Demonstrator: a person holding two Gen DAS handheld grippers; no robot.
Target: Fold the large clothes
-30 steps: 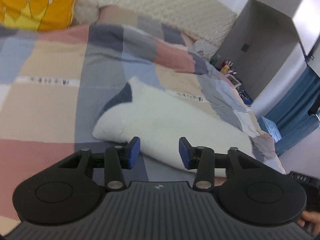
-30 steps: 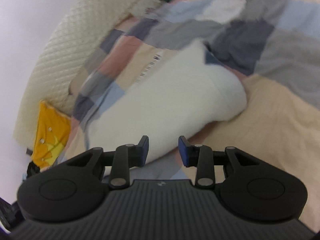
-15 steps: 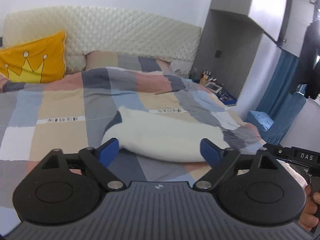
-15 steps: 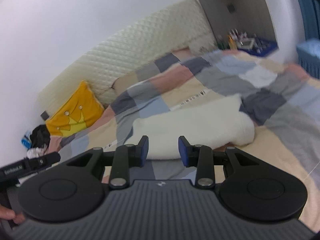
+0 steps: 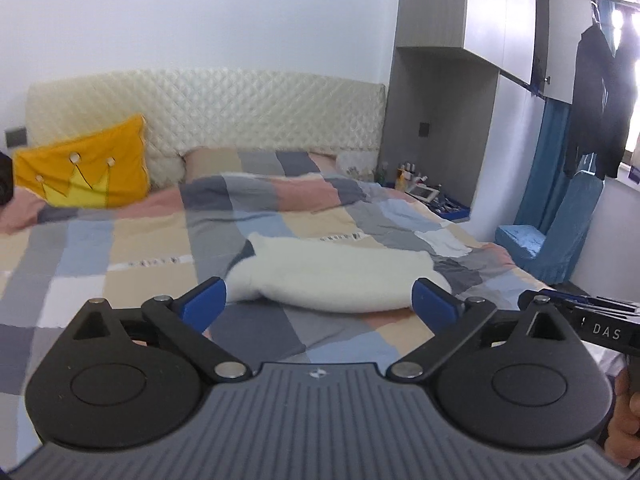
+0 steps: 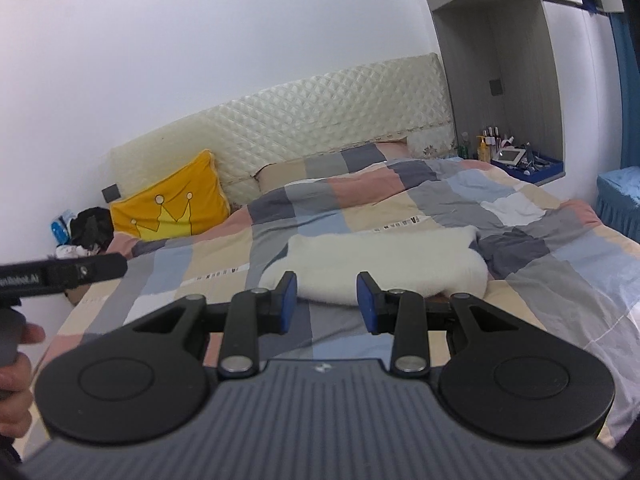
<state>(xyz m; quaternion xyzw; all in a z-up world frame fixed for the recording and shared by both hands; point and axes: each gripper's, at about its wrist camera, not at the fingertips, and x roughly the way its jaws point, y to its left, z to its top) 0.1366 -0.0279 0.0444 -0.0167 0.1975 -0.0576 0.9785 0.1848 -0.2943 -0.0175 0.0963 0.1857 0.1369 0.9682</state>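
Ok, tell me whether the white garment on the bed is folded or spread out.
Folded: the white garment lies on the patchwork quilt as a compact, thick bundle with rounded doubled edges, and neither gripper is touching it.

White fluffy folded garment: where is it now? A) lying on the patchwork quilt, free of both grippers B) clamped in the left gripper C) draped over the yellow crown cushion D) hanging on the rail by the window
A: the white fluffy folded garment lies on the patchwork quilt, beyond both sets of fingertips, with nothing between either gripper's pads.
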